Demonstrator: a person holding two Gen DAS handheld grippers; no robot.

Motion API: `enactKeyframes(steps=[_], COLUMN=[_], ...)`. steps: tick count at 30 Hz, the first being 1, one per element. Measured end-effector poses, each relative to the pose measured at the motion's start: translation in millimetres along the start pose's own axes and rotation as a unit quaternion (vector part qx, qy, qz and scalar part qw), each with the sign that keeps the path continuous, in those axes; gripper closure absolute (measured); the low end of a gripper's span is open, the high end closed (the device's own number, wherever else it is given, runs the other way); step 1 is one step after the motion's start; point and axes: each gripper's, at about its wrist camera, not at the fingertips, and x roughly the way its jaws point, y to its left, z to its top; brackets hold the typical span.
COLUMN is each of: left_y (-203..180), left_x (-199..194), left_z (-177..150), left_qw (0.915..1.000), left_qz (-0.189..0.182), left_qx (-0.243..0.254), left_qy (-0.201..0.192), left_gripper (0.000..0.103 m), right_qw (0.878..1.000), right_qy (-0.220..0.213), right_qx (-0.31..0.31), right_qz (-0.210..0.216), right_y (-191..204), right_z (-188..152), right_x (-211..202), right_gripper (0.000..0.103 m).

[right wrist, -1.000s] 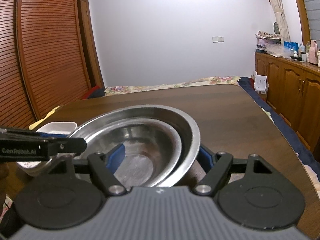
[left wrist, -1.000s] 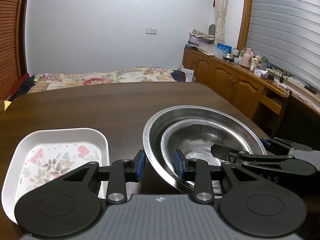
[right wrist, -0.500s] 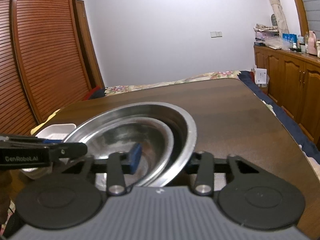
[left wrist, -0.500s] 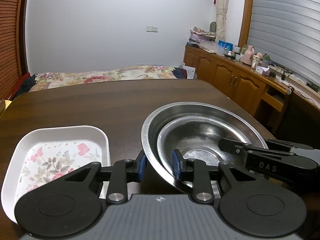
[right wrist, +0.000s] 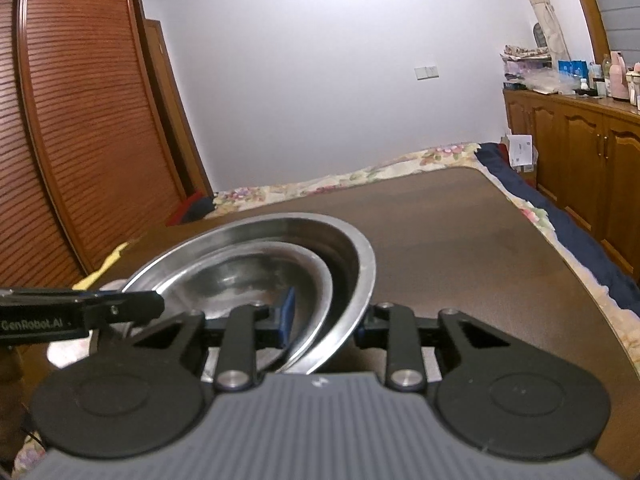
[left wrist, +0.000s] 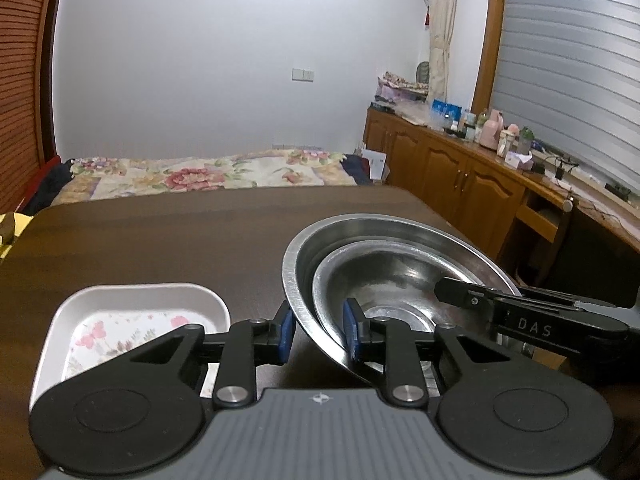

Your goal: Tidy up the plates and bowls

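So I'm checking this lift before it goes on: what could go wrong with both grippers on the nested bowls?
1. The left gripper and right gripper pinch opposite rims of the large steel bowl; uneven lifting could tilt it.
2. The small steel bowl sits off-centre inside and may slide.
3. The floral tray lies close beside it and could get knocked.

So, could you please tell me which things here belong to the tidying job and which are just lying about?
Job: large steel bowl, smaller steel bowl nested inside, floral tray, left tool, right tool.
Lying about: bedspread, bottles on the sideboard.
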Motion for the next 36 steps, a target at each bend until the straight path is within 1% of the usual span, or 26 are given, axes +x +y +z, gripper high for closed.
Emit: enactKeyframes(steps=[8,13,19,29,36], left_y=[12.9,27.0,46.7,75.8,94.4], left_x=[-27.8,-49.0,-69.1,-83.1,-82.2], left_z=[19.3,26.9,27.0,25.4,16.5], left_qw=[0.9995,0.9987,0.9975,0.9957,0.9951], left_qz=[0.004,0.012,0.024,0.049,0.059], left_qx=[0.006,0.003,-0.006,-0.027,-0.044], left_qy=[-0.029,-0.05,-0.066,-0.074,-0.066], left_gripper=[0.076,0.076,0.076,0.076,0.076], right_qw=[0.999,0.999,0.997,0.994,0.993], right_qy=[-0.025,-0.027,-0.028,-0.016,0.0], right_qx=[-0.001,-0.005,-0.014,-0.035,-0.05], right_qz=[0.025,0.046,0.07,0.098,0.105], right_y=[10.9,23.7,40.6,71.8,89.5], right_z=[17.3,23.7,29.5,33.4,28.1], right_x=[-7.2,-7.3,-5.9,4.6,10.0], right_gripper=[0.072,0.072,0.072,0.072,0.072])
